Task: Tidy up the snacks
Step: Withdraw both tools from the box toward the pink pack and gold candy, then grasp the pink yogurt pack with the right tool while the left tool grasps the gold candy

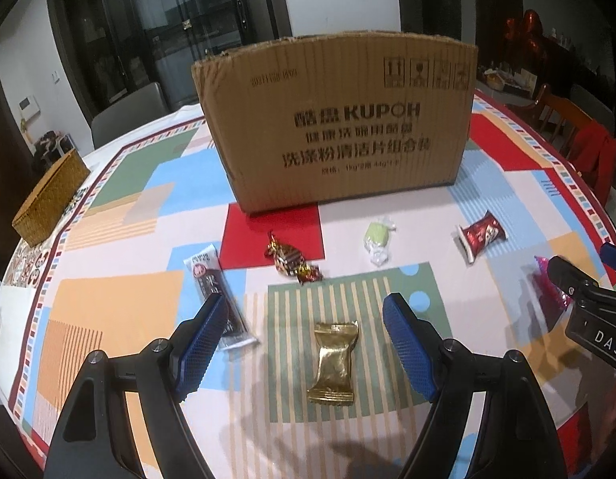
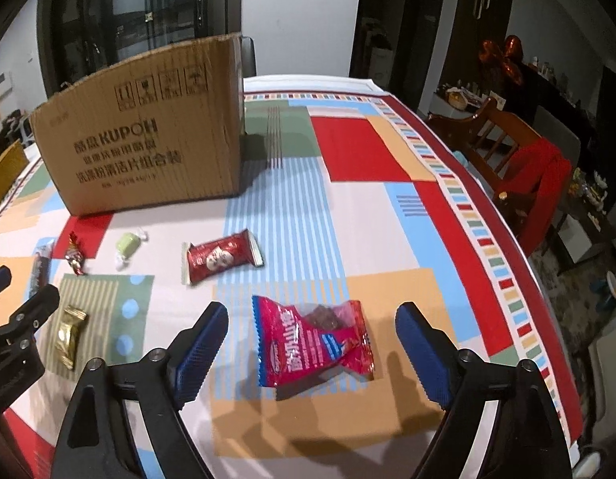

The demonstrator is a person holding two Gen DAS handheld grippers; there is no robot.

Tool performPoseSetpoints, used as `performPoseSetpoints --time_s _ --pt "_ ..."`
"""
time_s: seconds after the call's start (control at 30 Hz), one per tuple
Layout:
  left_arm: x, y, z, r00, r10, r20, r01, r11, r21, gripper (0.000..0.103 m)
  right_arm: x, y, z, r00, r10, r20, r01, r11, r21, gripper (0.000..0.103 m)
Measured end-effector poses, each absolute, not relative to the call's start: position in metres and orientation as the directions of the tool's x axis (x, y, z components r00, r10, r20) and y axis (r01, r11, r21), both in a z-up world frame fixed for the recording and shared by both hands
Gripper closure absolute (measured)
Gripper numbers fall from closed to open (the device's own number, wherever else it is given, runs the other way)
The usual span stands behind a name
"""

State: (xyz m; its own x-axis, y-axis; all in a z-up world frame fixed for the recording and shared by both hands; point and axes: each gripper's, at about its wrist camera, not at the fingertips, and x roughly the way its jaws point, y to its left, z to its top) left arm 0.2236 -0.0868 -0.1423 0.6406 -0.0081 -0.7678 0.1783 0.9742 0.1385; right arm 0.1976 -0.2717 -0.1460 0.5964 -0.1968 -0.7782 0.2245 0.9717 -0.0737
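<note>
- While both sets of jaws gape empty, the left gripper (image 1: 308, 343) frames the near gold candy (image 1: 332, 363); the right gripper (image 2: 312, 349) frames the pink packet (image 2: 314, 343).
- Both likely light, crinkly, slippery: grip mid-body.

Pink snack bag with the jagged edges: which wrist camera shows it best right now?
Right wrist. The pink snack bag lies whole and sharp between the open right gripper fingers. In the left wrist view only a blurred sliver shows at the far right, partly behind the right gripper.

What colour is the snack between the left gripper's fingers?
Gold foil wrapper, clearest in the left wrist view.
</note>
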Motion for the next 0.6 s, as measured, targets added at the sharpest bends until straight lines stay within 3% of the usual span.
performPoseSetpoints --time_s 0.43,0.6 --pt "0.222 -0.091 -0.165 0.609 -0.012 -0.793 0.192 0.972 0.133 0.024 0.203 -0.279 -0.173 0.548 -0.174 -0.818 0.237 0.970 -0.047 0.016" --pt "0.223 -0.094 -0.177 0.584 -0.014 -0.812 0.202 0.971 0.128 0.032 0.205 -0.281 -0.179 0.537 -0.159 -0.828 0.237 0.971 -0.033 0.016"
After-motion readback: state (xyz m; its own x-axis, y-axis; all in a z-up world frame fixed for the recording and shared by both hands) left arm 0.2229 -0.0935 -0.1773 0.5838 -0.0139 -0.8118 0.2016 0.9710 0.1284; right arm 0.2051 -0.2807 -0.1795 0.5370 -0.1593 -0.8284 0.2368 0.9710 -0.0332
